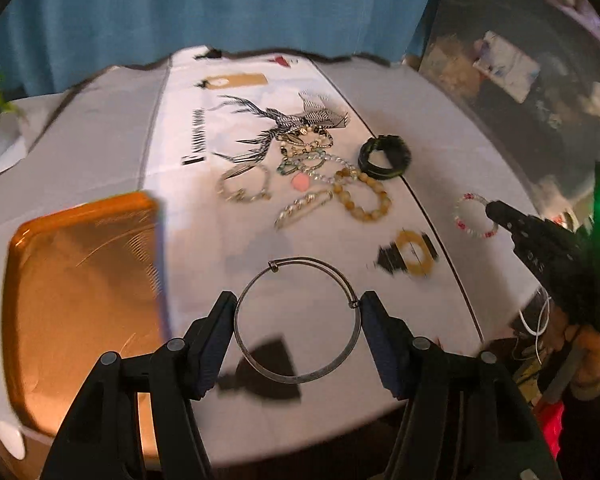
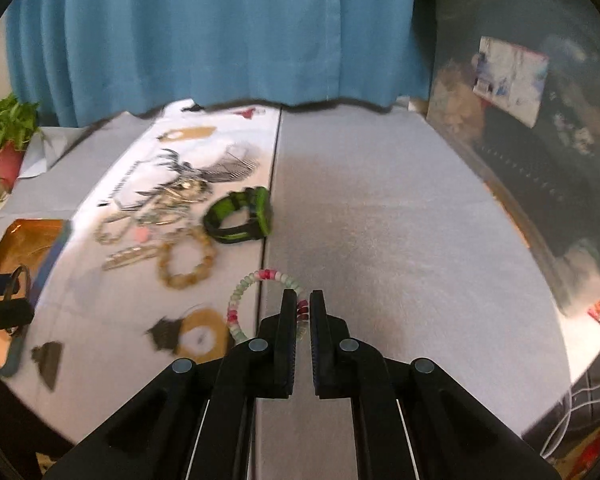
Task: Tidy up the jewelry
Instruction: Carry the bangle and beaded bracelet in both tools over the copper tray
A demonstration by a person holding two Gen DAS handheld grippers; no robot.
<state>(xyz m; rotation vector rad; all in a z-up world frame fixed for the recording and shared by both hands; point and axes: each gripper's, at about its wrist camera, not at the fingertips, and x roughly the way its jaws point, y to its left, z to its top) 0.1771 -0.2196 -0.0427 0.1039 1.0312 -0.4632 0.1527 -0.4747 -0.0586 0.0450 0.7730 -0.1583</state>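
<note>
Above table – L gripper w/ bangle.

Orange tray; pink-and-white beaded bracelet

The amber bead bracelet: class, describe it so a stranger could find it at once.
Start at the white printed cloth and find the jewelry heap on it. The amber bead bracelet lies at the heap's near-right edge, the only ring of chunky yellow-brown beads.

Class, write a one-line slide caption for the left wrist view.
Left gripper holds a metal bangle beside an orange tray.
</note>
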